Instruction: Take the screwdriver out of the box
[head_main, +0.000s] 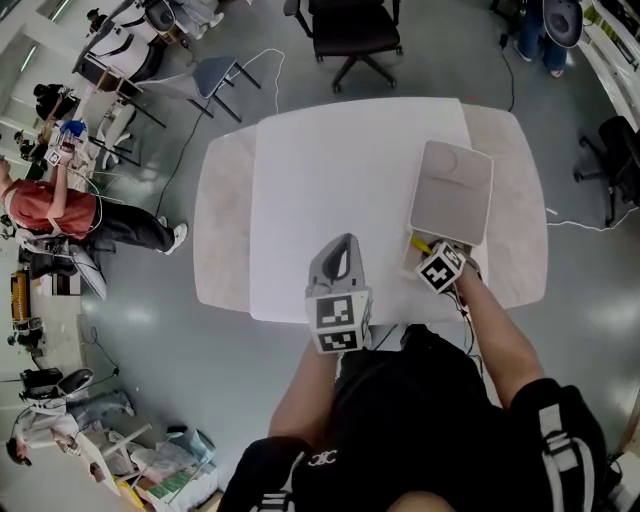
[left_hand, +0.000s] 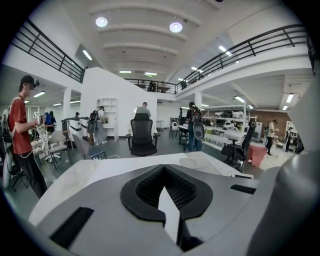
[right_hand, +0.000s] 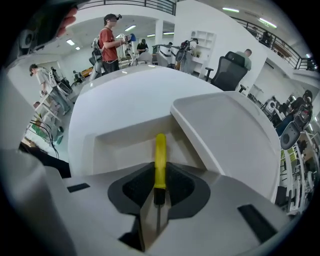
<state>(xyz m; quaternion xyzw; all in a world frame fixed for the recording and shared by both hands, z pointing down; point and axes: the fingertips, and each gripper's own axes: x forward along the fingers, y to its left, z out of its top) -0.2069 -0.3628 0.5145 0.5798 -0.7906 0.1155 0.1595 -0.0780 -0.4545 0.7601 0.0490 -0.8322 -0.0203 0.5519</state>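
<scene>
Filling the middle of the head view, the white table (head_main: 330, 200) carried a single pale box (head_main: 430, 262) toward its three o'clock side. The box's hinged lid (head_main: 452, 190) was thrown open toward twelve o'clock. In the right gripper view the shallow tray of the box showed its inner wall just beyond the tool.

The left gripper (left_hand: 167, 200) hung at the table's six o'clock edge, well apart from the box. Its fingers were pressed together on nothing.

The right gripper (right_hand: 158, 196) was at the box's seven o'clock corner. Its fingers (right_hand: 145, 192) pinched the screwdriver (right_hand: 160, 155) at the dark collar, where the yellow handle meets the thin metal shaft. The handle pointed away to twelve o'clock over the open tray, and the shaft ran back between the fingers toward six. Whether the handle rested on the tray floor or was already lifted off it could not be told.

The screwdriver looked light, rigid and sturdy, so a firm squeeze should not harm it. The handle looked smooth and round, so it would probably tend to roll or twist between flat pads. Holding at the collar put most of the weight ahead of the fingers, and the handle might droop as it came up. A hold nearer the middle of the handle would likely balance better. From this hold, a slow, straight lift clear of the tray wall and away from the lid seemed wise.
</scene>
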